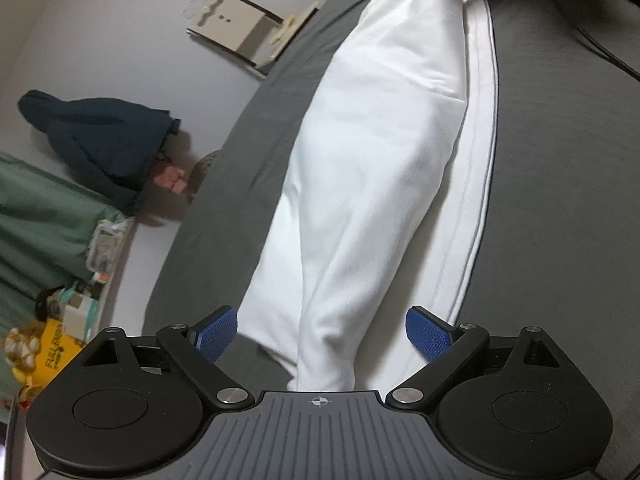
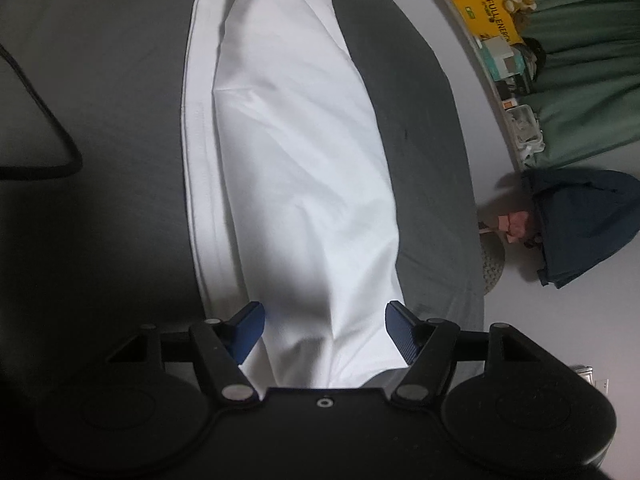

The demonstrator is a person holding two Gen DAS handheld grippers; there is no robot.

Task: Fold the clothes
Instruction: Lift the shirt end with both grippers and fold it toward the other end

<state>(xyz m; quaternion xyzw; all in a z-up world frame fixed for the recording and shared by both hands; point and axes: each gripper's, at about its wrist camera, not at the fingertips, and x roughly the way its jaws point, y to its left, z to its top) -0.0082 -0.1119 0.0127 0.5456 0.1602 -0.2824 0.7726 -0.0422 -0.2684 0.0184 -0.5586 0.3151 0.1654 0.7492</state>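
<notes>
Lying lengthwise on the grey bed sheet (image 1: 560,160), the white garment (image 1: 380,140) is folded into a long strip. Left gripper (image 1: 322,330) is spread wide, its blue pads clear of the cloth end between them. Right gripper (image 2: 324,326) is likewise released over the opposite end

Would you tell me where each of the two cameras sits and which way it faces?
Left wrist: on the left gripper, looking down along the white garment on the grey bed; its own blue pads stand open, the right gripper's tip at the far end.
Right wrist: on the right gripper, facing the opposite way along the garment; its own open pads show.
Shared: garment, bed, dark jacket, yellow bag.
</notes>
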